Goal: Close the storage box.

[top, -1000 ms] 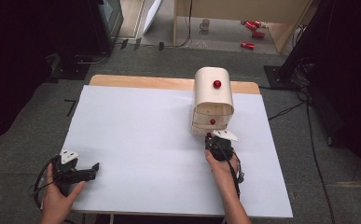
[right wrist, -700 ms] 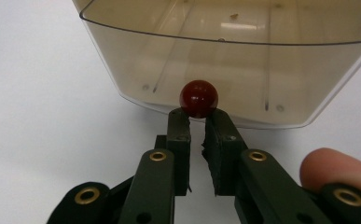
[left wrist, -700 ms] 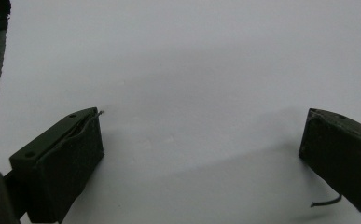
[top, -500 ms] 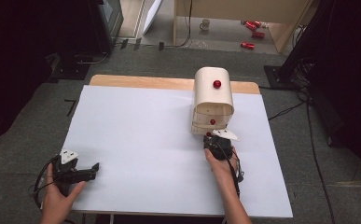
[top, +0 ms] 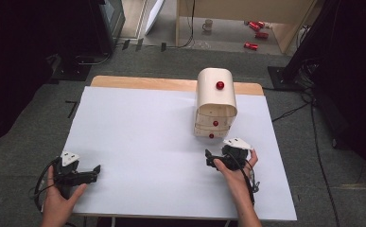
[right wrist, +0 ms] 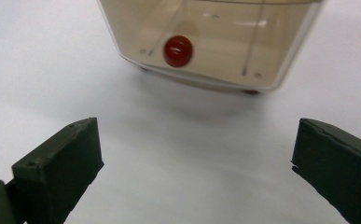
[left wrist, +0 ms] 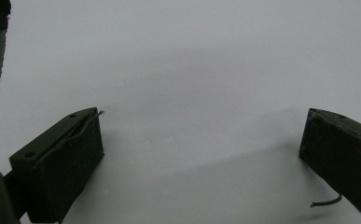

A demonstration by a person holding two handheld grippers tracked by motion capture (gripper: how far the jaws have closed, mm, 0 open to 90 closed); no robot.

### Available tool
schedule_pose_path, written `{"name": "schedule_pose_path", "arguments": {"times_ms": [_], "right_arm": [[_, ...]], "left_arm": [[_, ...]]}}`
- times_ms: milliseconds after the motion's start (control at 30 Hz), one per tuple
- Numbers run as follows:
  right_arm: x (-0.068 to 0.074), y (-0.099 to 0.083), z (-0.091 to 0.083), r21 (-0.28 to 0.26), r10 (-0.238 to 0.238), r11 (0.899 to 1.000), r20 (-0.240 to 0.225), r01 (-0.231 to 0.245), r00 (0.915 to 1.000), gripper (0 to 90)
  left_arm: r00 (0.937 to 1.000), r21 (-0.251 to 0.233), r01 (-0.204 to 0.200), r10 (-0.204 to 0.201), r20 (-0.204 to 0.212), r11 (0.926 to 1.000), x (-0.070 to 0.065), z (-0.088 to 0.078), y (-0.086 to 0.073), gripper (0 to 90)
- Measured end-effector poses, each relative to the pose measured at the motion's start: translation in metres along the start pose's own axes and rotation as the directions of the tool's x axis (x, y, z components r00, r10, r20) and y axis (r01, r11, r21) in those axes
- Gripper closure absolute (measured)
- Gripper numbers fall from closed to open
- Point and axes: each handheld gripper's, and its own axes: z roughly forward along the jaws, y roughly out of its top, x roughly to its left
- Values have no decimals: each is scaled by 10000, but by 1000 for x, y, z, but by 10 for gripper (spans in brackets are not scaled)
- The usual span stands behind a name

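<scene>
A small cream drawer chest (top: 215, 97) with red knobs stands at the back right of the white table (top: 143, 132). My right gripper (top: 221, 156) is just in front of it, and its jaws have just been opening. They now stand open with nothing between them. In the right gripper view the open right gripper (right wrist: 194, 140) faces the lowest drawer's red knob (right wrist: 178, 50), a short way off. My left gripper (top: 93, 172) rests at the front left, also open over bare table, as the left gripper view (left wrist: 201, 130) shows.
A wooden board edge (top: 171, 84) runs along the table's far side. On the floor beyond lie cables, red cans (top: 251, 46) and a mug (top: 208, 24). Dark equipment stands at both sides.
My right gripper was up against the lowest drawer's knob. It has opened its jaws and drawn back toward the near edge. The left gripper has stayed put.
</scene>
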Motion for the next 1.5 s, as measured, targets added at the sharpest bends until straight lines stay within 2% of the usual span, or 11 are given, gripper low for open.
{"name": "schedule_pose_path", "arguments": {"times_ms": [167,200,333,433,500,533,733,933,1133,1267,1500], "right_arm": [[-11,-6,-13,23,58,10000,47,-58,10000,7],[-18,-10,-19,42,65,10000,182,-66,9998,7],[-27,-16,-27,56,149,9999,328,-151,9994,7],[-41,-26,-38,67,243,9997,542,-247,9982,7],[-43,-28,-40,75,252,9996,564,-256,9981,7],[-50,-33,-45,77,274,9996,616,-280,9977,7],[-67,-46,-57,112,403,9991,772,-413,9962,7],[-83,-58,-68,175,454,9987,1117,-476,9927,7],[-90,-67,-72,466,161,9987,1334,-225,9909,7],[-94,-78,-67,994,48,9949,1324,-181,9912,6],[-93,-81,-66,823,-62,9966,1321,-47,9912,6]], "left_arm": [[10000,-2,2,-2,-1,10000,0,0,0,0],[10000,-1,0,0,-1,10000,0,0,0,0],[10000,-1,1,-1,-1,10000,0,0,0,0],[10000,-1,-3,3,-2,10000,0,0,0,0],[10000,-2,-3,3,-3,10000,0,0,0,0],[10000,-8,6,-6,-3,10000,0,0,0,0],[10000,-9,7,-7,-5,10000,0,0,0,0],[10000,-8,8,-8,-7,10000,0,0,0,0],[10000,-10,7,-7,-8,10000,0,0,0,0],[10000,-8,0,0,-9,10000,0,0,0,0],[10000,-11,3,-3,-10,10000,0,0,0,0]]}}
